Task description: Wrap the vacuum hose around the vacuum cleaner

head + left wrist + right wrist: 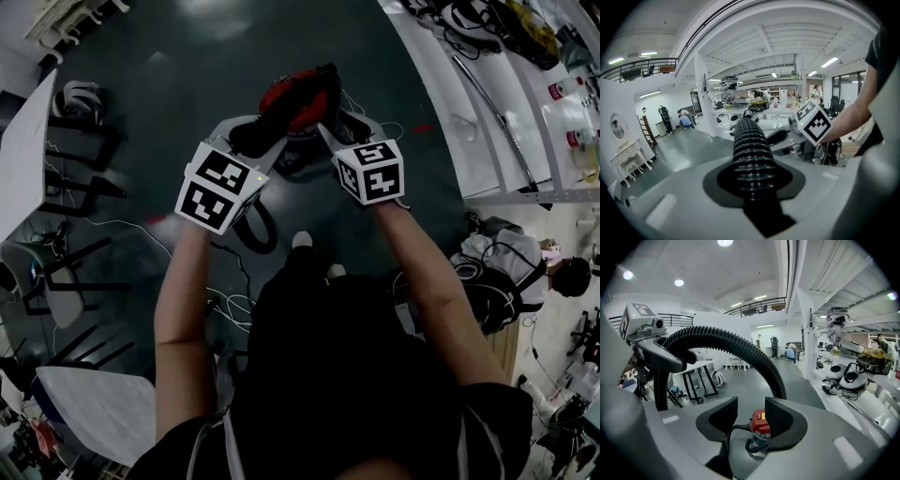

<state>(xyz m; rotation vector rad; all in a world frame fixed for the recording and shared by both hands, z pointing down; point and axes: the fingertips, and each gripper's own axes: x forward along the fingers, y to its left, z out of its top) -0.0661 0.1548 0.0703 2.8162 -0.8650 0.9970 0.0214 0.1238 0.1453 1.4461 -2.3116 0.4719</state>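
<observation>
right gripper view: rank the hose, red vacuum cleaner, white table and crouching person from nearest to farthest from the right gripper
1. hose: arches just above the right gripper, coming in from the left.
2. vacuum cleaner: red, on the floor below, seen through the gap between the open jaws.
3. table: white, to the left, mid-room.
4. crouching person: at the far end, right of centre.

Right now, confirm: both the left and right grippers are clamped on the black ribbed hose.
Wrong: the right gripper stands open and empty, as the right gripper view shows. Only the left gripper is clamped on the black ribbed hose.
</observation>
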